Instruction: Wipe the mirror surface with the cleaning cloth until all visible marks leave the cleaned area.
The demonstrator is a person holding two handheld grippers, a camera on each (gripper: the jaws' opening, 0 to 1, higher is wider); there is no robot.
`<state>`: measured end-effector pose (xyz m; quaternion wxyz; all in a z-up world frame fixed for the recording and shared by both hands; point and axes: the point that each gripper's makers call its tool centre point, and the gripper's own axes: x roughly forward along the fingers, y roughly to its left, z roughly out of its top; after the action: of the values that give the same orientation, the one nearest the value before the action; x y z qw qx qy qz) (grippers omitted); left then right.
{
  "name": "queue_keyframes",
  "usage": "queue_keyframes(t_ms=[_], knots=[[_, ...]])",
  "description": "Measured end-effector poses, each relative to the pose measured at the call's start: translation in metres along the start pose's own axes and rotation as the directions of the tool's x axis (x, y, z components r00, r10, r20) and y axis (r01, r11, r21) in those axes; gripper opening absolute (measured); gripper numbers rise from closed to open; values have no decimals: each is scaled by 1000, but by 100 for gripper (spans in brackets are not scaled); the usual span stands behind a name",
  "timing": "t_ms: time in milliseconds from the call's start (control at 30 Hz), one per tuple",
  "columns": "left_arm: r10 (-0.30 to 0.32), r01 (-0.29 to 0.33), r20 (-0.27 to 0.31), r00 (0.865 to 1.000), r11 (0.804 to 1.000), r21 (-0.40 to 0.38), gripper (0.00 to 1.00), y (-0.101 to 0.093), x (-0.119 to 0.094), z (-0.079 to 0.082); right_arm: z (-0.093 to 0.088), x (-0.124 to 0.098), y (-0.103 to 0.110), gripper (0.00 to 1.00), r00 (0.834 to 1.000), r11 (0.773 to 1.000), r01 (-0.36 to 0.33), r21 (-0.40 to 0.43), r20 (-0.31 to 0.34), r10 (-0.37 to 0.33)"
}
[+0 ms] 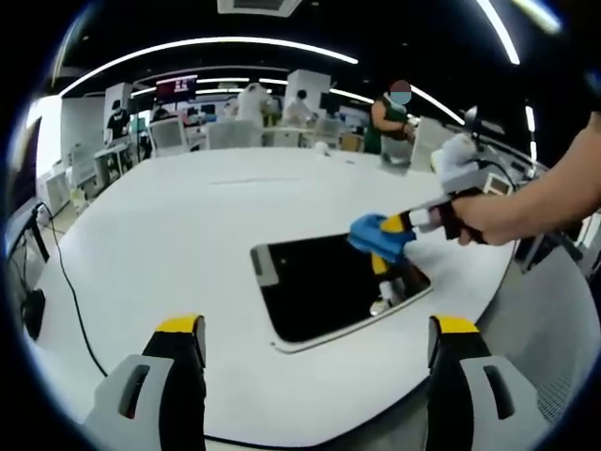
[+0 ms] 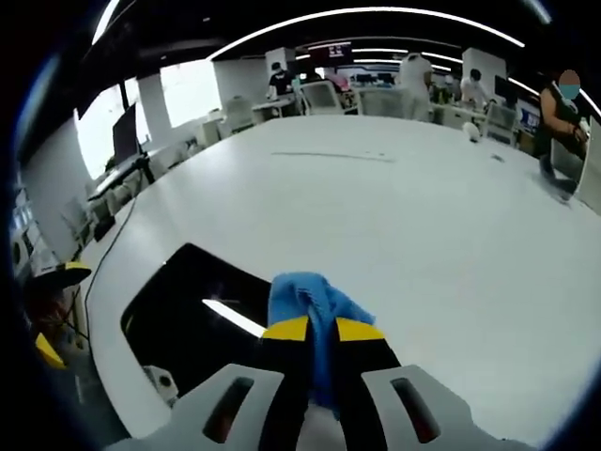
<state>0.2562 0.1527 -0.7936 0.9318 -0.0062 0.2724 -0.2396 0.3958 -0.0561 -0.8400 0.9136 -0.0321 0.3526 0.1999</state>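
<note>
Mirror (image 1: 329, 287) lying flat on the white table (image 1: 169, 235), long axis running diagonally in the left gripper view, right gripper (image 2: 322, 331) clamping the blue cloth (image 2: 310, 301) over it, left gripper (image 1: 317, 331) hovering, jaws wide apart, holding nothing.

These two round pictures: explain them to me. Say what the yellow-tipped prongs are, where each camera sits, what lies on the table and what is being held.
There is no robot here: a person holds a two-pronged gripper in each hand, and a fisheye camera rides on each one. The left gripper view looks along the left gripper, whose yellow-tipped jaws stand wide apart with nothing between them. The right gripper view looks along the right gripper, shut on a blue cleaning cloth. In the left gripper view, that gripper comes in from the right in the person's hand. A dark rectangular mirror lies flat on the white table, and the cloth is held at its far edge.
</note>
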Motion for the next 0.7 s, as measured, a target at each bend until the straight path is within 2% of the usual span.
queue_keyframes(t_ms=[333,700], knots=[[-7,7,-2,1000,1000,0,99,-2,0,0,1,9,13,4,1000,1000,5,-13,-22,-5],[-5,5,-5,1000,1000,0,99,-1,1,-1,9,22,45,4,999,999,-32,-18,-19,32]])
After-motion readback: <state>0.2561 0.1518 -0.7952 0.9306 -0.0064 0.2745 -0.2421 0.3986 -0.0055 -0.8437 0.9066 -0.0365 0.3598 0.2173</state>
